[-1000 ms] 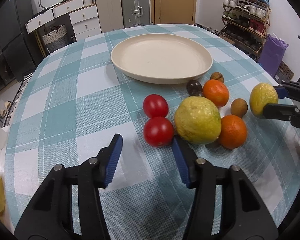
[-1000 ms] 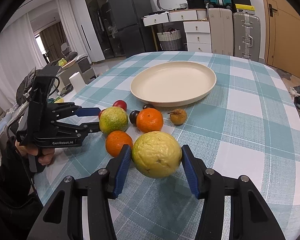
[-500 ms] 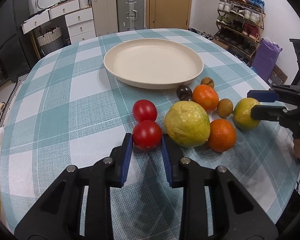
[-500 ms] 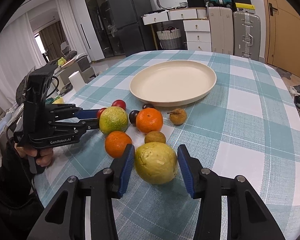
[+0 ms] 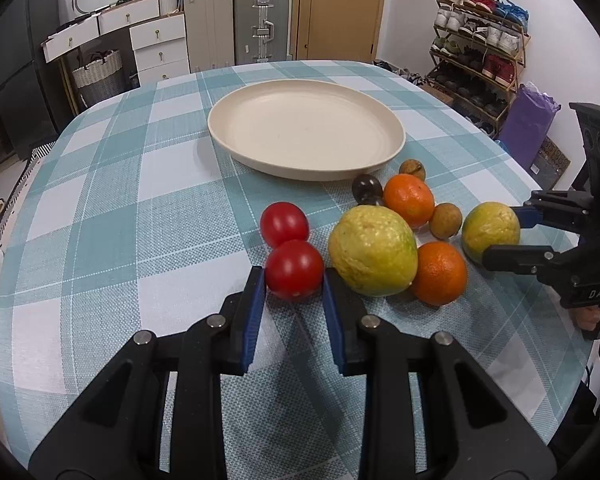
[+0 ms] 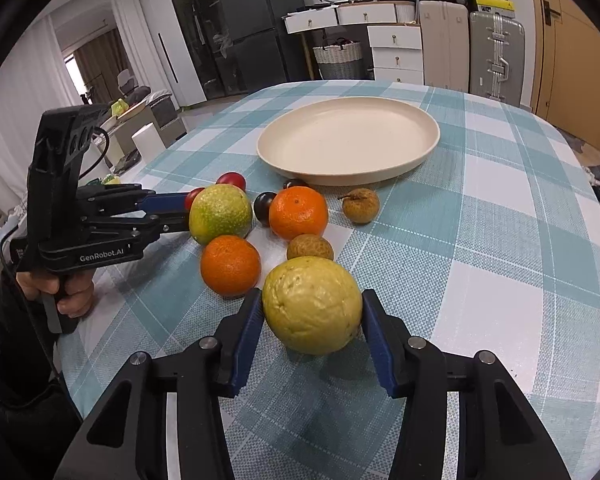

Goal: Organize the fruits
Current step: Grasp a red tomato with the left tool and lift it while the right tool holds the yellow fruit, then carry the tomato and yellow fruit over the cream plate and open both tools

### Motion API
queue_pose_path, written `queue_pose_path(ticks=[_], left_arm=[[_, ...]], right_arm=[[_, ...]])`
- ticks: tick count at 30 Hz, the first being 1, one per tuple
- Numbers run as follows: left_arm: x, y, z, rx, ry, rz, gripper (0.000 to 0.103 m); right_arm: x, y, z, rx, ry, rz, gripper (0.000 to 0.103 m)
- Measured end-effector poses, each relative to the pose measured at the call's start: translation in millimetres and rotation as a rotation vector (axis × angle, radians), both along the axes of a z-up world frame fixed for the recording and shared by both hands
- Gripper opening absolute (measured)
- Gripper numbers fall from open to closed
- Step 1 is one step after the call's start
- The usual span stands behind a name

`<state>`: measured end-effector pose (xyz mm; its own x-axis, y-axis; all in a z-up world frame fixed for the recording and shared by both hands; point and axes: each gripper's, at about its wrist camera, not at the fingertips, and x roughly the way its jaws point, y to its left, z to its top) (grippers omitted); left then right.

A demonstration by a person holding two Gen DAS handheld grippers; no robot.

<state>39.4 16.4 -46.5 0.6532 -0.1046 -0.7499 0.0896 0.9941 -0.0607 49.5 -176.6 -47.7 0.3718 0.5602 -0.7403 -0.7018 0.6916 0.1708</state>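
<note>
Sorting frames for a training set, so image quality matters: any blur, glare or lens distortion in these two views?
Left wrist view: sharp, strong fisheye bending, black corners; small highlights on the red tomato between the pads of the left gripper. Right wrist view: equally sharp and curved; soft shadow under the large yellow-green guava; bright window at the left edge, no glare on the cream round plate.

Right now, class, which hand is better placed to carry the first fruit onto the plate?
Left: the left gripper is shut on a tomato; the right gripper's pad shows a gap beside its guava.
</note>
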Motion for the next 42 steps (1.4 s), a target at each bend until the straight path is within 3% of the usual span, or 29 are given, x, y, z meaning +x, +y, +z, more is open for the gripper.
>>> queue_pose_path(ticks=[11, 21, 35, 42], left_arm=[[-12, 9, 5, -0.021, -0.026, 0.029, 0.026], [-17, 12, 33, -0.049, -0.108, 0.063, 0.026], [17, 7, 57, -0.075, -0.167, 0.087, 0.026], [42, 3, 56, -0.067, -0.164, 0.104, 0.026]], right_arm=[[2, -5, 8, 0.042, 0.006, -0.004, 0.049], [11, -2, 26, 0.090, -0.039, -0.052, 0.049], [44, 5, 44, 0.129, -0.070, -0.138, 0.049], [61, 12, 44, 0.137, -0.065, -0.150, 0.049]])
